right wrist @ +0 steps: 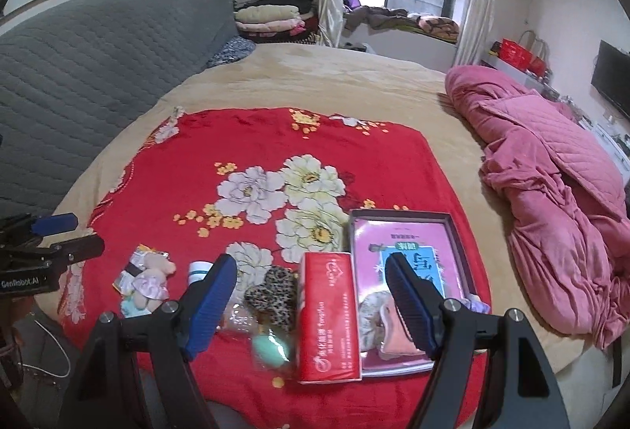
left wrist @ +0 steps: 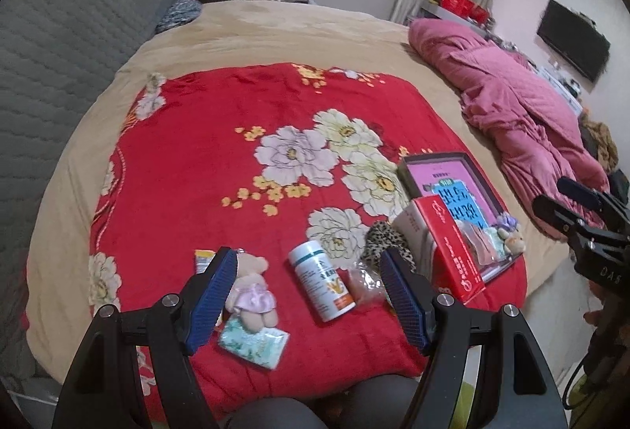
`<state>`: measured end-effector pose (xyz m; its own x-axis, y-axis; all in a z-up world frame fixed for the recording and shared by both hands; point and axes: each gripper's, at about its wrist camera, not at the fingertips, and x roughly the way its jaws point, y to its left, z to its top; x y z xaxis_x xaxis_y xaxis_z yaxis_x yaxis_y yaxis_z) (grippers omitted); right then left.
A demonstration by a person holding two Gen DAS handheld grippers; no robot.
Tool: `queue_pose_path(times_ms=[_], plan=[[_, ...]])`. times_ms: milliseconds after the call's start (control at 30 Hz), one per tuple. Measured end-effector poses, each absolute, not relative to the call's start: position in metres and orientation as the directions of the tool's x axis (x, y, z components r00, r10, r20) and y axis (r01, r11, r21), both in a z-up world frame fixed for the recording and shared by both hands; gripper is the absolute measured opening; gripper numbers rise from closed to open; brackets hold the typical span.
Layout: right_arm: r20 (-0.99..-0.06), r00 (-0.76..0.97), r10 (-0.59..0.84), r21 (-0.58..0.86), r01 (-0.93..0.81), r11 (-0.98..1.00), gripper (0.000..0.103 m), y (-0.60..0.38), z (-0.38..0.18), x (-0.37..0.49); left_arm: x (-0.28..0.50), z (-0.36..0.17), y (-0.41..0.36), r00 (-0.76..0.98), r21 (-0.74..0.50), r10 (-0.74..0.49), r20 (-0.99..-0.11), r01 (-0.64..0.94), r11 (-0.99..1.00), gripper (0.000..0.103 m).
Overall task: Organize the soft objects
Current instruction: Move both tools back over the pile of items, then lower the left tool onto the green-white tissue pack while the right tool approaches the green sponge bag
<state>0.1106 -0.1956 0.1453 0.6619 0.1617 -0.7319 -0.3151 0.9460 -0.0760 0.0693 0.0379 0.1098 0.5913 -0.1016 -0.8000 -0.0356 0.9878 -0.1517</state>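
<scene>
Both my claws, left claw (left wrist: 307, 287) and right claw (right wrist: 311, 295), hang wide open and empty above the bed's near edge, so the hard bottle (left wrist: 321, 281) may get grabbed instead of the teddy (left wrist: 252, 291).

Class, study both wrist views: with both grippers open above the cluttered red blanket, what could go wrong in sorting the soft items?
1. The teddy bear lies on the tissue pack; a grab may take both.
2. The white bottle lies on its side and may roll if nudged.
3. The red box leans against the tray and may topple.

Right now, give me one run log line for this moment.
left gripper: open, empty | right gripper: open, empty | small teddy bear: loose on red floral blanket | grey tray: holds some soft items
</scene>
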Motion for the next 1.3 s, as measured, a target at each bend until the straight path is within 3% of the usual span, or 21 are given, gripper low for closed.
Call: queue_pose_path(times_ms=[567,1300], plan=[[-0.772,0.601,0.208,-0.059,-0.394,0.917,0.077,-0.169,0.116,0.099,0.045,0.085,0.084,0.553,-0.193,-0.093,-0.828,-0.126,0.973,0.076],[-0.834,0.514,0.201,-0.071,-0.462,0.884,0.077,-0.162,0.055,0.077,0.011,-0.021,0.067,0.365,-0.229,-0.154,-0.918,-0.174,0.958,0.076]])
